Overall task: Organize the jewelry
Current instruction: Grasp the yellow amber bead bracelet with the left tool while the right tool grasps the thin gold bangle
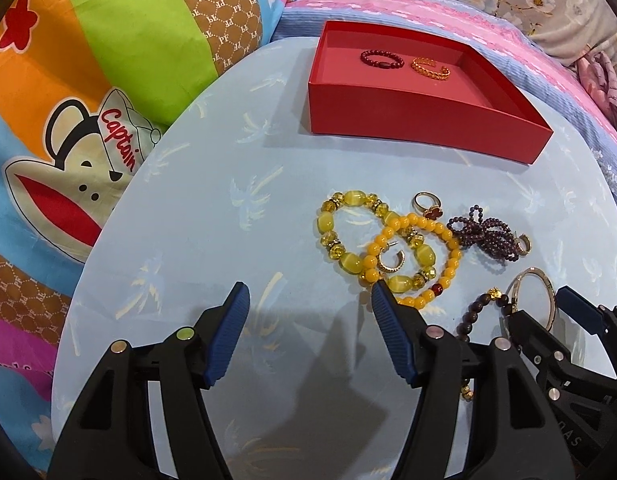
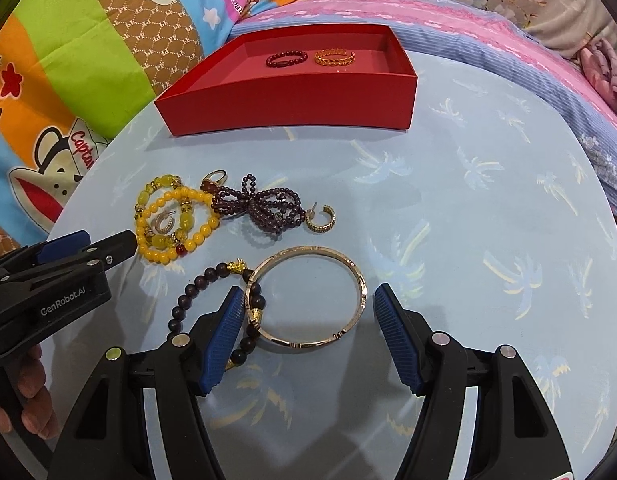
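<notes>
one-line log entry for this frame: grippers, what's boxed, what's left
left gripper: open, empty | right gripper: open, straddling gold bangle | red box: dark bead ring, gold braided ring | rest on table

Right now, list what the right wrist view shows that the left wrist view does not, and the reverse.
Only the right wrist view shows the whole gold bangle between the open right gripper fingers, the full dark bead bracelet and a hand holding the left gripper.

Only the left wrist view shows the open left gripper from behind, its right fingertip by the yellow bracelets.

Both show the red box holding two small pieces, and the purple bead strand.
</notes>
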{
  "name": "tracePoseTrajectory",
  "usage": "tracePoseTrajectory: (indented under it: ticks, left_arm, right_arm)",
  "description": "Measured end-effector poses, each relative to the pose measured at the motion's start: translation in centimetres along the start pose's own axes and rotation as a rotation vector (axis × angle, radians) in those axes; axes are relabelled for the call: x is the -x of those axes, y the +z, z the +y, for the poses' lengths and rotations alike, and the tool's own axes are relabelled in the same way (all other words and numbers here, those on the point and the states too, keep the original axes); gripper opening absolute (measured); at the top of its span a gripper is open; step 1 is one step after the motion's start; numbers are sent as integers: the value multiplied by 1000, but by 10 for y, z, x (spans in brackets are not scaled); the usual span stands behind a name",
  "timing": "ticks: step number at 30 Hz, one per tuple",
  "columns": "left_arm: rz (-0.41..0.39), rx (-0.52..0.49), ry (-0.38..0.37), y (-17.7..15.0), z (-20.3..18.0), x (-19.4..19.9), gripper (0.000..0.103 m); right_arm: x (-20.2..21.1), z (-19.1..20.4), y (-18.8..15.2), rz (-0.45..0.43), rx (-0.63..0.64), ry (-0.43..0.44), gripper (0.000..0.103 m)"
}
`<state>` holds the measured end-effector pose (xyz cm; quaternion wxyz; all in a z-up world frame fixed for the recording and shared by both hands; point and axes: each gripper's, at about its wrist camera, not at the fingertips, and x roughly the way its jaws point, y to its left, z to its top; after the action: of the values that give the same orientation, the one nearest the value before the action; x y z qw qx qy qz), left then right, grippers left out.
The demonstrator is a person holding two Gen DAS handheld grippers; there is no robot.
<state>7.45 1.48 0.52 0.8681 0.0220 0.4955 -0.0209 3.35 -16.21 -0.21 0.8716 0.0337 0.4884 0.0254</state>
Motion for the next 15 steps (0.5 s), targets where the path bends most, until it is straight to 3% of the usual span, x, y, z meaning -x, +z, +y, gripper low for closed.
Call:
tracePoseTrajectory:
  ticks: [15]
  left_arm:
    - [-6, -19, 12, 1, -5, 0, 60]
  right_arm:
    - [2, -4, 1, -14, -6, 2, 60]
